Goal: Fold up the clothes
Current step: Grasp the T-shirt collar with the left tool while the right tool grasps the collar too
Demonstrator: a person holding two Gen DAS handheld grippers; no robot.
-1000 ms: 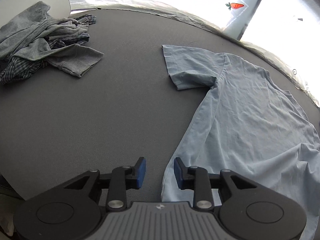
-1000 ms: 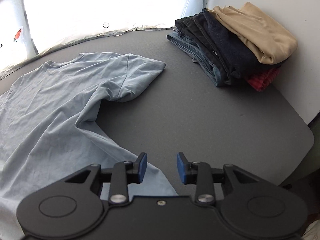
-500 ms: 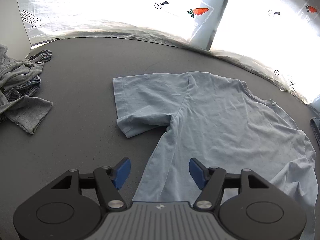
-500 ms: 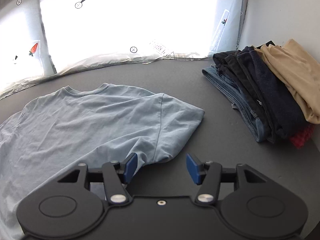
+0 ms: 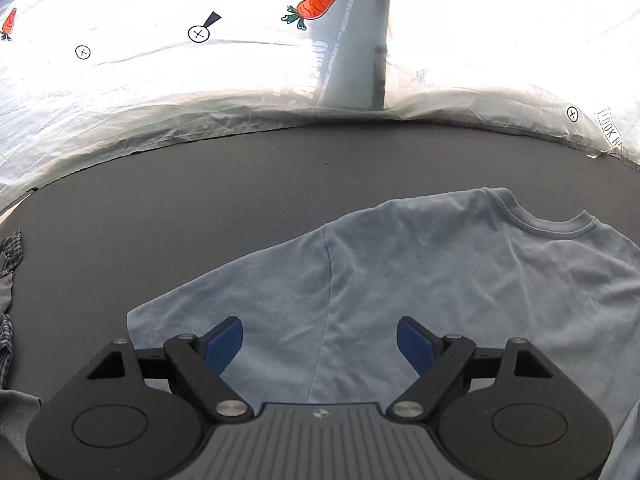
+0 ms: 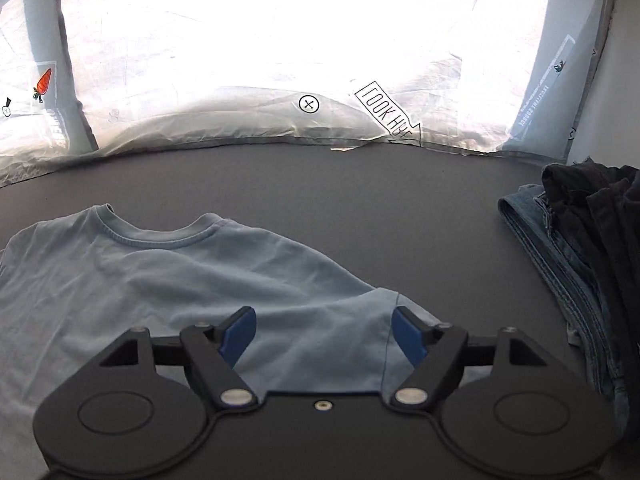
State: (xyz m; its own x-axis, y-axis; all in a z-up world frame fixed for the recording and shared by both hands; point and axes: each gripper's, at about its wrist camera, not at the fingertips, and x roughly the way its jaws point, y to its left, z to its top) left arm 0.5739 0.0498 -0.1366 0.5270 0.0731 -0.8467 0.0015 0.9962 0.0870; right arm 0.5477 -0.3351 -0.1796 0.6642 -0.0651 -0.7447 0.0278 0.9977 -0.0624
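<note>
2 claws (image 5: pixel 319 339) (image 6: pixel 319 334) spreading, empty, over dark grey table (image 5: pixel 240 200) by bright window (image 6: pixel 280 40).

Pale blue T-shirt (image 5: pixel 420 280) lying on the dark grey table (image 5: pixel 240 200) — blue pads (image 5: pixel 222 342) showing on black grippers. Checked blue-and-white cloth (image 5: pixel 10 248) sitting at the table's left edge; denim-blue and black stack (image 6: pixel 576 248) at its right edge — orange carrots (image 5: pixel 316 4) printed on the white sheet (image 5: pixel 120 92).

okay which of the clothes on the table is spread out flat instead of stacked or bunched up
The light blue T-shirt: it lies spread open under both sets of jaws, neckline showing. The dark stack over jeans is folded, and the grey and plaid clothes are bunched.
</note>
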